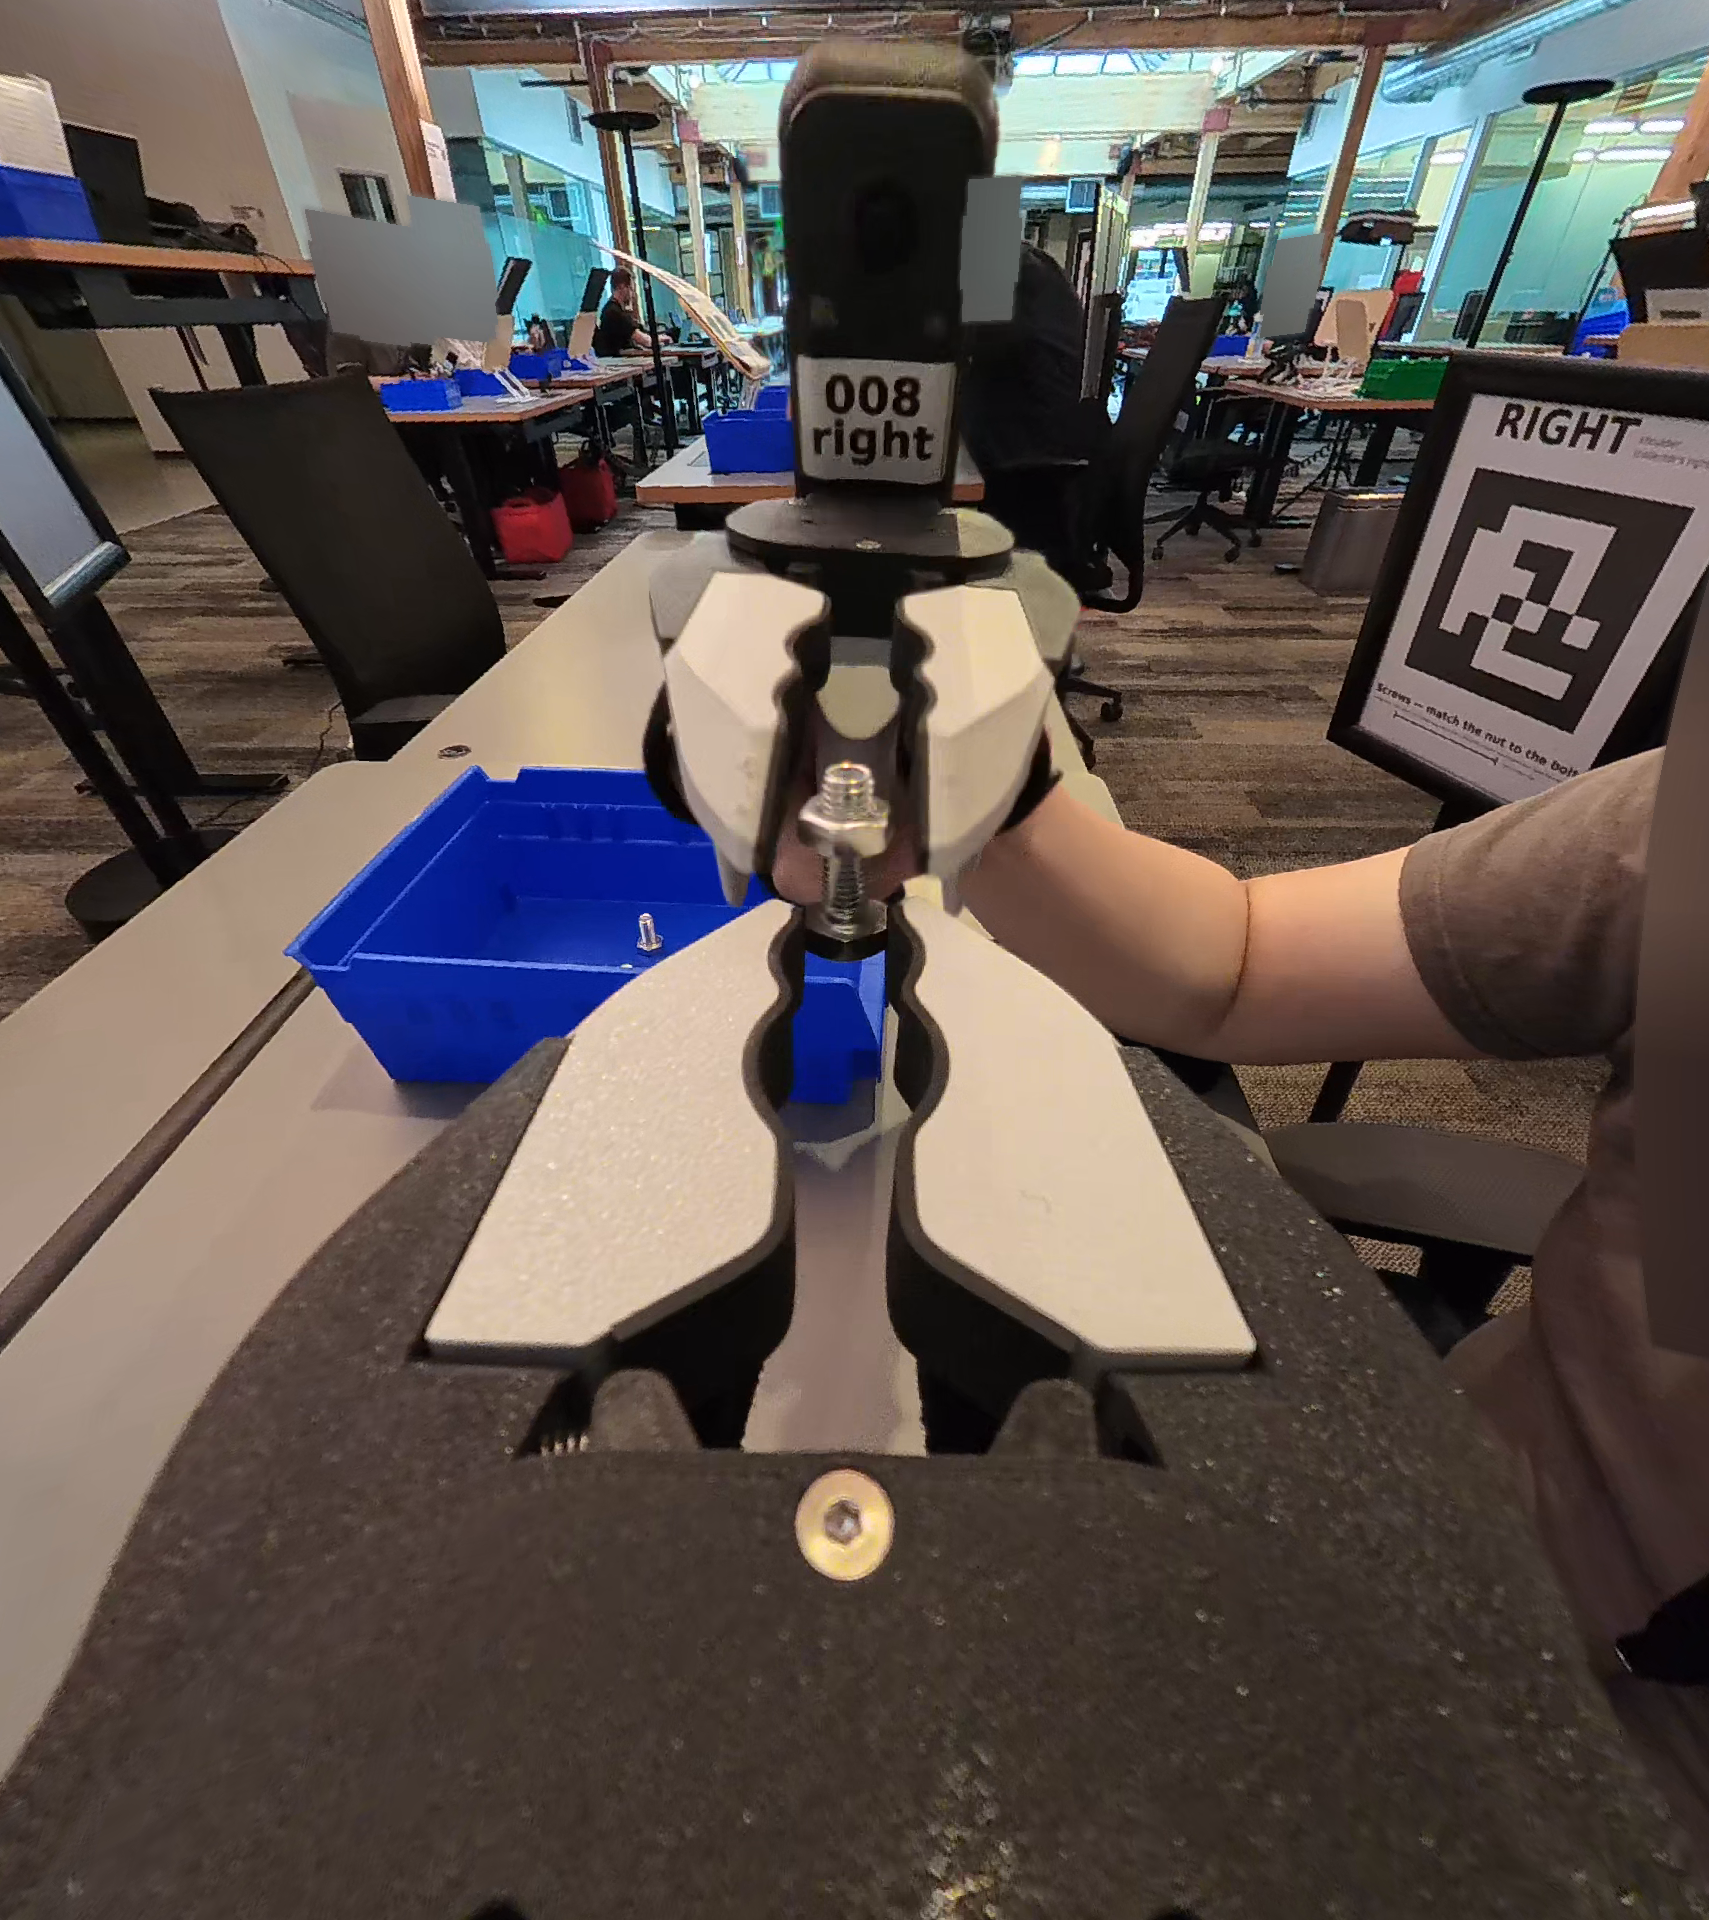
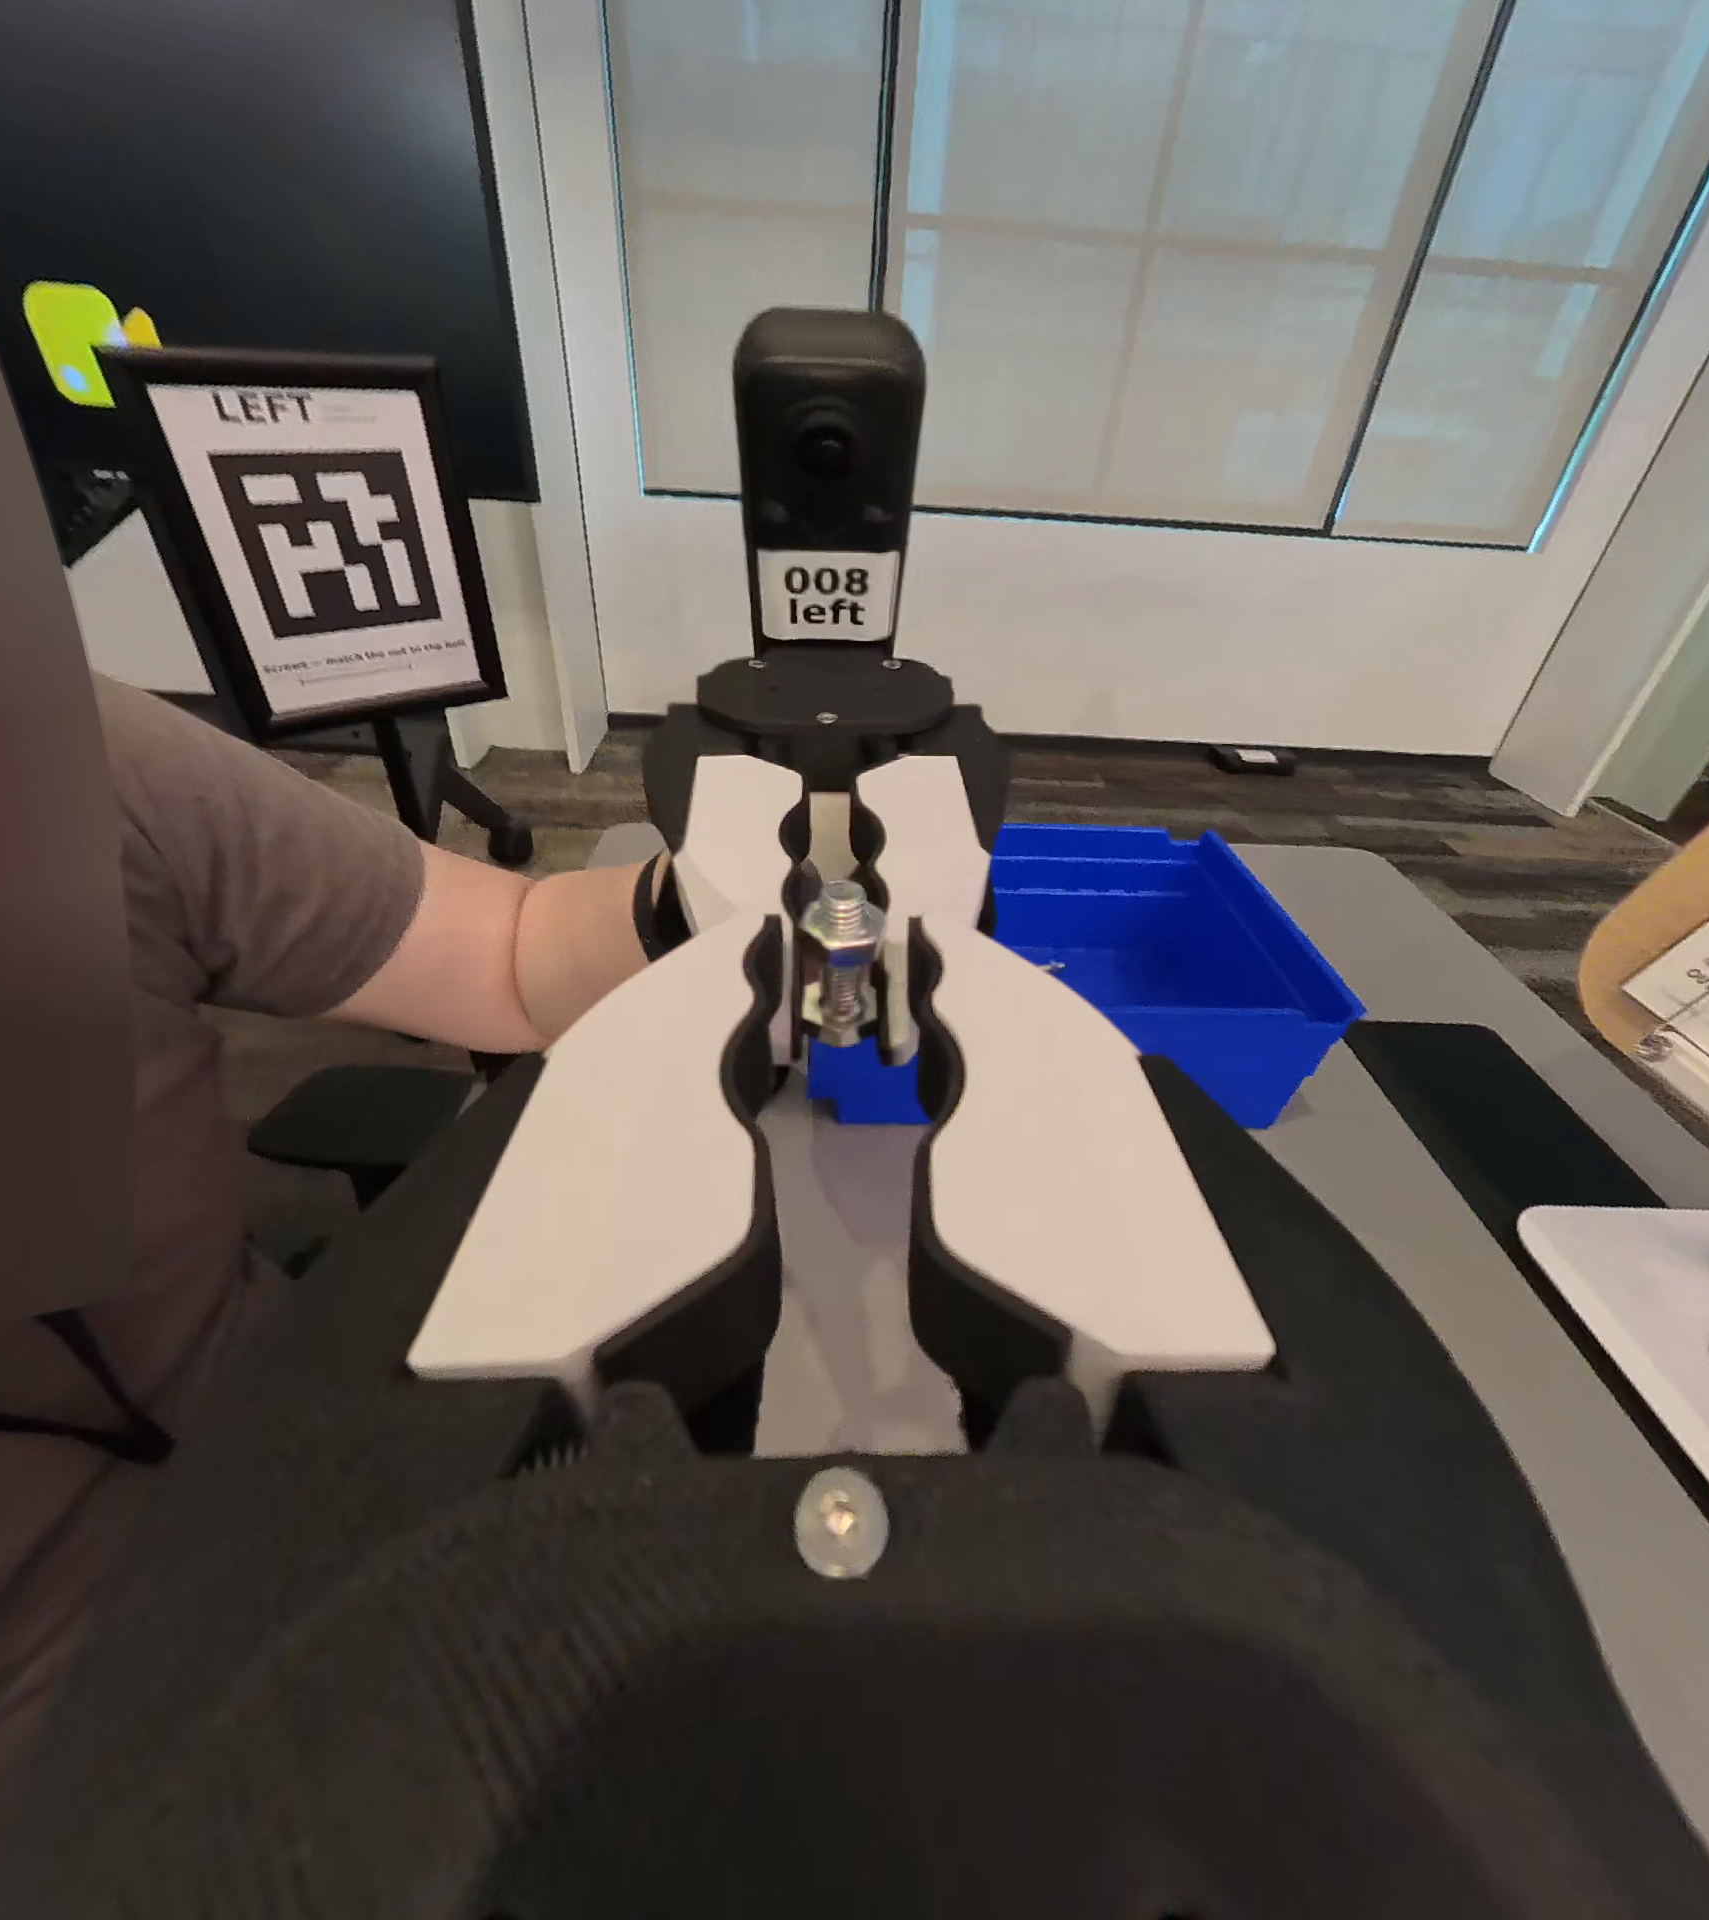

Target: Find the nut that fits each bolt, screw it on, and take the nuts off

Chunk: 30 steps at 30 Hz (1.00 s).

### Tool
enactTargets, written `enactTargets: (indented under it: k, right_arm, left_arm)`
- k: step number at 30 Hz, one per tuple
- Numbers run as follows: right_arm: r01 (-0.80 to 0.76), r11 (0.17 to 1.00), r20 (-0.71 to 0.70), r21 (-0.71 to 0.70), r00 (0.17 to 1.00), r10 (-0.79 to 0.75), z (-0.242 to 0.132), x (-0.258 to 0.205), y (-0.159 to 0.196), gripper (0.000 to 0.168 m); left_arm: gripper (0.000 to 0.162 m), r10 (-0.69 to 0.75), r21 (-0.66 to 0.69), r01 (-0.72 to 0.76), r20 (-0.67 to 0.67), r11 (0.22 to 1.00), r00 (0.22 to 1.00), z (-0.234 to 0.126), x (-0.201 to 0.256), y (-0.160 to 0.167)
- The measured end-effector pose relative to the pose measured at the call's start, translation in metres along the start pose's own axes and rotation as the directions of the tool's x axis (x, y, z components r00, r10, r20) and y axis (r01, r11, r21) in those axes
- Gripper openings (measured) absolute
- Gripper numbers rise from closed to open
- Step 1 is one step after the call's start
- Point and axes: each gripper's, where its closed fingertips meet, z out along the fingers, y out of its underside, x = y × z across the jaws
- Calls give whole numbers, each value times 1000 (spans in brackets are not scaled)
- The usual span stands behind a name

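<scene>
A silver bolt (image 1: pixel 841 883) stands upright in the air between my two grippers, which face each other over the grey table (image 1: pixel 102 1049). A silver nut (image 1: pixel 842 828) sits partway down its thread, with thread showing above and below. My left gripper (image 1: pixel 842 927) is shut on the bolt's lower end, near the head. My right gripper (image 1: pixel 842 831) is shut on the nut. In the right wrist view the same bolt (image 2: pixel 834 987) and nut (image 2: pixel 837 935) sit between the right gripper (image 2: pixel 845 940) and the left gripper (image 2: pixel 837 1016).
A blue bin (image 1: pixel 476 966) lies on the table just beyond the grippers, with one small bolt (image 1: pixel 649 932) standing in it; the bin (image 2: pixel 1203 997) also shows in the right wrist view. Framed marker signs (image 1: pixel 1546 582) (image 2: pixel 330 540) stand at both sides. A white stand (image 2: pixel 1681 1309) is at the right. Only a small space, under 4 cm, lies between the two pairs of fingers.
</scene>
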Motion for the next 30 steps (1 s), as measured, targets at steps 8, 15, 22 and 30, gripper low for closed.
enactTargets:
  k: [8,15,22,30]
  right_arm:
    - [-38,999,15,38,999,38,-11,4,-6,22]
    - [-71,997,-27,20,997,71,-11,10,-5,23]
    - [-76,997,-48,1,996,76,-2,4,-5,20]
    - [-87,996,-35,25,996,88,-5,3,-10,20]
  left_arm:
    - [14,-16,21,16,7,1000,1000,-4,-3,-3]
    - [14,-3,29,3,0,1000,1000,-3,-1,-4]
    - [14,-2,34,2,12,999,1000,-2,-2,-4]
    - [14,-10,34,9,16,999,1000,-3,-4,-5]
